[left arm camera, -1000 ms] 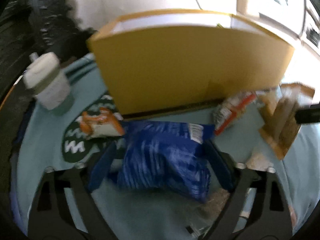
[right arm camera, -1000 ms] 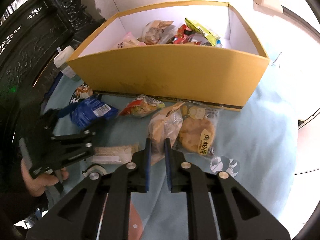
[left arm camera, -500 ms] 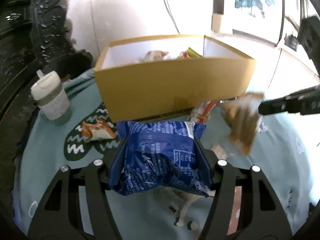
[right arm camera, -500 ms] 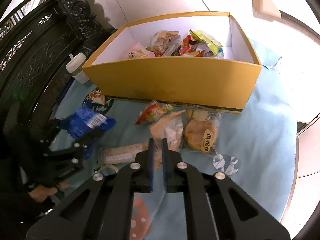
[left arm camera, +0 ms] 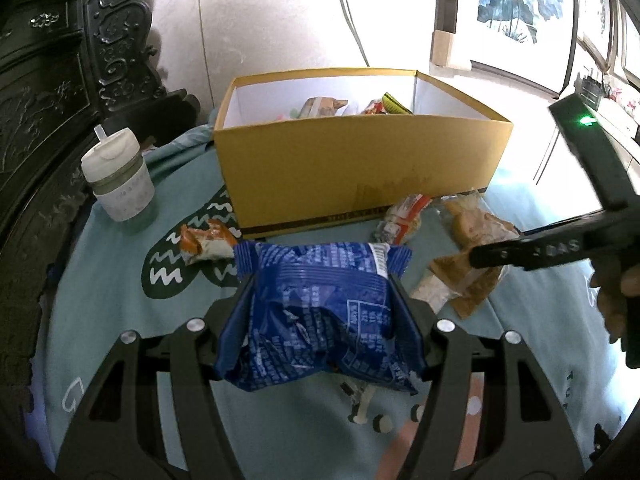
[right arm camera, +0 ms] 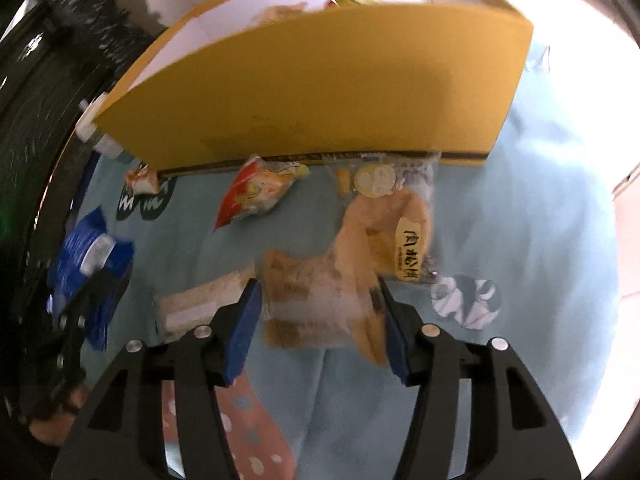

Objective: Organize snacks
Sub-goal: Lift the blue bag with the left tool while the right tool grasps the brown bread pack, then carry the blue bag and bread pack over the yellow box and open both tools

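My left gripper point(left arm camera: 322, 280) is shut on a blue snack bag point(left arm camera: 320, 312) and holds it above the teal cloth, in front of the yellow box point(left arm camera: 360, 168), which holds several snacks. My right gripper point(right arm camera: 318, 300) is open, its fingers either side of a brown clear-wrapped packet point(right arm camera: 312, 300) lying on the cloth; the view is blurred. The right gripper also shows in the left wrist view point(left arm camera: 532, 250), over that packet point(left arm camera: 464, 280). The blue bag shows at the left of the right wrist view point(right arm camera: 90, 268).
A white lidded cup point(left arm camera: 118, 184) stands left of the box. On the cloth point(right arm camera: 520, 240) lie an orange packet point(left arm camera: 206, 240), a red-and-white packet point(right arm camera: 256, 194), a bread packet with a yellow label point(right arm camera: 396, 232) and a pale bar point(right arm camera: 200, 304). Dark carved furniture point(left arm camera: 48, 80) stands at left.
My left gripper has lifted the blue bag and drawn back from the box. My right gripper has opened, let go of the brown packet and dropped lower toward the cloth.
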Action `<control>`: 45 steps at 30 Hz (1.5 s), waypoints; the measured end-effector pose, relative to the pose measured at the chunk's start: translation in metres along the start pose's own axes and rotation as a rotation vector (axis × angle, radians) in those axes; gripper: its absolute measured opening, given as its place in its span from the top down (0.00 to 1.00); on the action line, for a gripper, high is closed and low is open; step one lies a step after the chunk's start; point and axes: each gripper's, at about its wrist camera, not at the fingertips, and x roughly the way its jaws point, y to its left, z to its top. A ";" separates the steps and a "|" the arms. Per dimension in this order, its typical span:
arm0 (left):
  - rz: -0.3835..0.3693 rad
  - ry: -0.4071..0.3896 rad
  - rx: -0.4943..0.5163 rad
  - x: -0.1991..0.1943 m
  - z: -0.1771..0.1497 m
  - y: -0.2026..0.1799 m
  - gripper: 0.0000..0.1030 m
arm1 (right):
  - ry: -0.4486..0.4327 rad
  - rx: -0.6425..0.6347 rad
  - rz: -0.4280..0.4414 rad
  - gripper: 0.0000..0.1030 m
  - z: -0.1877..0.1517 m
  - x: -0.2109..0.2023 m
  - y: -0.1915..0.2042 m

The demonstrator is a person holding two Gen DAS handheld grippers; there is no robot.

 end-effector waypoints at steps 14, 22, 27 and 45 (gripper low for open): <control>-0.016 -0.075 -0.020 -0.023 0.016 0.003 0.37 | -0.107 -0.108 0.130 0.78 -0.014 -0.064 0.010; -0.045 -0.192 -0.013 -0.052 0.065 -0.005 0.37 | -0.275 -0.070 0.216 0.77 0.009 -0.146 0.007; -0.039 -0.268 -0.012 -0.066 0.114 -0.005 0.37 | -0.398 -0.104 0.239 0.78 0.049 -0.197 0.024; 0.010 -0.288 -0.052 -0.038 0.192 0.017 0.36 | -0.156 -0.331 -0.088 0.19 0.059 -0.109 0.041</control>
